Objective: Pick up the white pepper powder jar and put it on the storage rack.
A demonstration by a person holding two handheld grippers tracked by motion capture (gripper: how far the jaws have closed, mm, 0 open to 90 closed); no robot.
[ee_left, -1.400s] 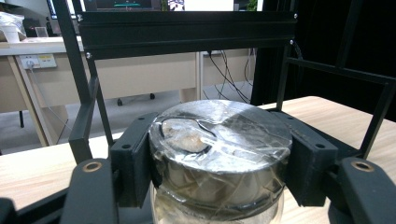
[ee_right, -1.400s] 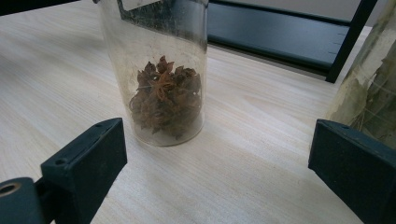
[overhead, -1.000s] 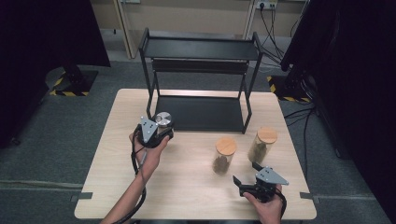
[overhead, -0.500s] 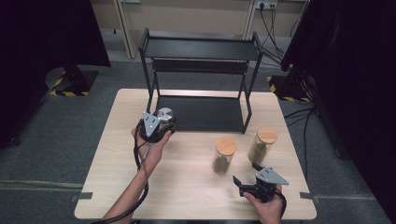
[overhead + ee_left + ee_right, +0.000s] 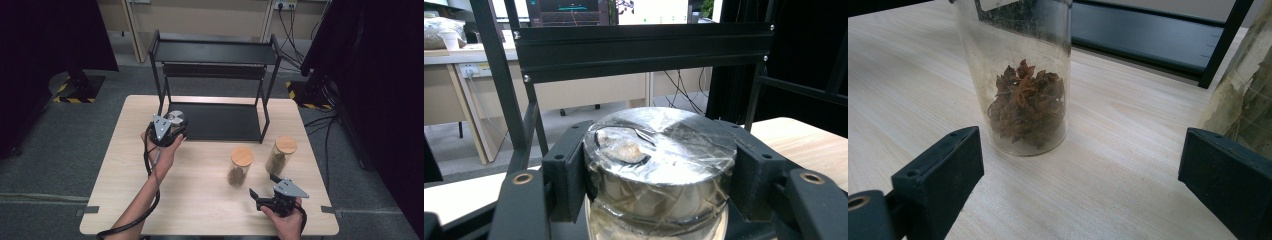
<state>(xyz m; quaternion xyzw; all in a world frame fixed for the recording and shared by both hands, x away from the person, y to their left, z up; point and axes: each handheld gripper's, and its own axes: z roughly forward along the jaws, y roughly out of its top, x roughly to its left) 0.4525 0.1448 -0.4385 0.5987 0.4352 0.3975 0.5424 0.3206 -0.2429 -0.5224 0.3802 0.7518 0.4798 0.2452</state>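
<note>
Left gripper [image 5: 169,131] is at the far-left part of the table [image 5: 200,200], just in front of the lower shelf of the black metal rack [image 5: 215,55]. Its jaws are clamped on a glass jar with a silver lid [image 5: 659,150]; in the left gripper view both black pads press the jar's sides just under the lid, which is wrapped in clear film. In the high view the silver lid [image 5: 176,118] sits at the near-left corner of the rack's bottom shelf. Whether the jar's base rests on a surface cannot be told; the base is hidden.

Right gripper [image 5: 267,192] rests low over the near-right part of the table, held in the person's right hand [image 5: 285,222]. Its jaws stand wide apart with nothing between the pads; bare tabletop shows between them in the right gripper view.

Two more jars stand upright on the table to the right of the rack's front. The jar of star anise [image 5: 240,166], with a wooden lid, is just beyond the right gripper, slightly left of its line. The second wooden-lidded jar [image 5: 281,154] stands to its right and a little farther off, close to the rack's near-right leg; its contents look like pale dried leaves. The two jars are near one another, not touching.
</note>
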